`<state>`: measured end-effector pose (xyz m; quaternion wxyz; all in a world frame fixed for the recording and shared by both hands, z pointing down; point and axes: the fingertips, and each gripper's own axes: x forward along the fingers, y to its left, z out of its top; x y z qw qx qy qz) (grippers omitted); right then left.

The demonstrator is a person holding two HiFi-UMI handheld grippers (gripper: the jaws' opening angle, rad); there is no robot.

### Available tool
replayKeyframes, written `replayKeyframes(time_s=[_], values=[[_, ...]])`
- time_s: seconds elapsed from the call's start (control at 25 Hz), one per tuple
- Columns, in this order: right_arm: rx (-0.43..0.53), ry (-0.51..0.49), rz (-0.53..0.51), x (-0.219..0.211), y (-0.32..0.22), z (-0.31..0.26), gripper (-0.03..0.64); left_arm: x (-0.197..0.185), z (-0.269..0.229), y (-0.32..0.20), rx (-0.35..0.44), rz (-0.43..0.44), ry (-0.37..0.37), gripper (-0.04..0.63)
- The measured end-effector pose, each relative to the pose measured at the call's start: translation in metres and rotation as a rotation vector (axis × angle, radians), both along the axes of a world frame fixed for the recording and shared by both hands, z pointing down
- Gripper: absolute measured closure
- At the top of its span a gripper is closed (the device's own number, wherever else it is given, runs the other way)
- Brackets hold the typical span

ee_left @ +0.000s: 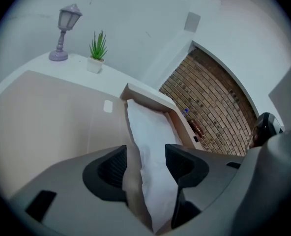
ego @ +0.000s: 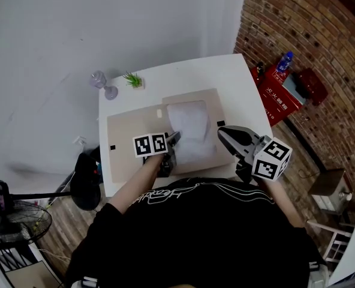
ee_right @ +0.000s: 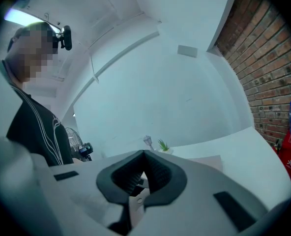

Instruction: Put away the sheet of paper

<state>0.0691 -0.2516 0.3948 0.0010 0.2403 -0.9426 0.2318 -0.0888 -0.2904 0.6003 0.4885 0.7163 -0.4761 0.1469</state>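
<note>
So the whole thing hinges on the left gripper (ego: 173,140). The sheet of paper (ego: 189,129) lies in the right half of the open beige folder (ego: 128,141), and its near edge sits right between the left jaws. They're spread apart, pads not pressing on it, so nothing's gripped. In the left gripper view the sheet of paper (ee_left: 150,132) runs lengthwise straight out from the jaws toward the folder's raised far lip, so its long axis pretty much lines up with where the left gripper (ee_left: 145,157) points. There's a beige strip beside the white on the jaws' left side. It could be the folder's edge or the sheet's shaded side, hard to tell.

The right gripper (ego: 223,133) hangs off to the right of the sheet, raised over the near right corner of the table (ego: 183,77), with its jaws closed tip to tip on nothing. The left one is clearly nearer.

Room-wise, the folder's left half is bare, so there's space for a flap to swing. The folder's right edge runs near the table's right edge, so that side's tighter. The little plant (ego: 134,80) sits well beyond the folder, out of the way.
</note>
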Motion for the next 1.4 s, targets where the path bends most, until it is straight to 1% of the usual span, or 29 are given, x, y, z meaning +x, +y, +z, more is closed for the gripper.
replayKeyframes(time_s=[0.08,0.16,0.24,0.28,0.36,0.4,0.44,0.52,0.64,0.8,0.88,0.96,1.08,1.24,1.4], values=[[0.005,0.002,-0.008,-0.005,-0.001,0.000,0.614,-0.005,-0.007,0.001,0.031,0.001,0.010,0.333],[0.008,0.005,-0.016,-0.009,-0.002,0.001,0.614,-0.009,-0.017,0.002,0.063,0.004,0.039,0.333],[0.010,0.011,-0.018,-0.013,-0.003,0.003,0.614,-0.013,-0.035,0.005,0.122,0.024,0.050,0.336],[0.011,0.015,-0.018,-0.015,-0.003,0.003,0.614,-0.014,-0.048,0.006,0.172,0.043,0.034,0.341],[0.011,0.011,-0.022,-0.019,-0.005,0.002,0.614,-0.017,-0.077,0.009,0.293,0.094,-0.020,0.386],[0.010,0.004,-0.026,-0.021,-0.006,0.000,0.614,-0.016,-0.093,0.011,0.350,0.120,-0.033,0.417],[0.010,-0.003,-0.032,-0.023,-0.007,-0.001,0.614,-0.015,-0.109,0.013,0.396,0.143,-0.029,0.442],[0.015,-0.011,-0.046,-0.029,-0.008,-0.004,0.615,-0.013,-0.138,0.019,0.459,0.176,0.010,0.484],[0.029,-0.008,-0.074,-0.040,-0.009,-0.008,0.614,-0.011,-0.177,0.023,0.527,0.216,0.063,0.538],[0.068,-0.030,-0.118,-0.053,-0.005,-0.018,0.614,-0.007,-0.218,0.033,0.608,0.248,0.136,0.549],[0.090,-0.046,-0.132,-0.056,-0.004,-0.023,0.614,-0.005,-0.229,0.036,0.636,0.263,0.151,0.552],[0.087,-0.047,-0.134,-0.058,-0.006,-0.021,0.615,-0.004,-0.235,0.039,0.649,0.273,0.158,0.552],[0.068,-0.037,-0.132,-0.059,-0.009,-0.016,0.614,-0.006,-0.233,0.040,0.642,0.273,0.159,0.552],[0.060,-0.044,-0.130,-0.061,-0.012,-0.015,0.615,-0.010,-0.225,0.037,0.626,0.267,0.141,0.552],[0.040,-0.038,-0.127,-0.061,-0.013,-0.006,0.614,-0.012,-0.217,0.034,0.606,0.255,0.144,0.552]])
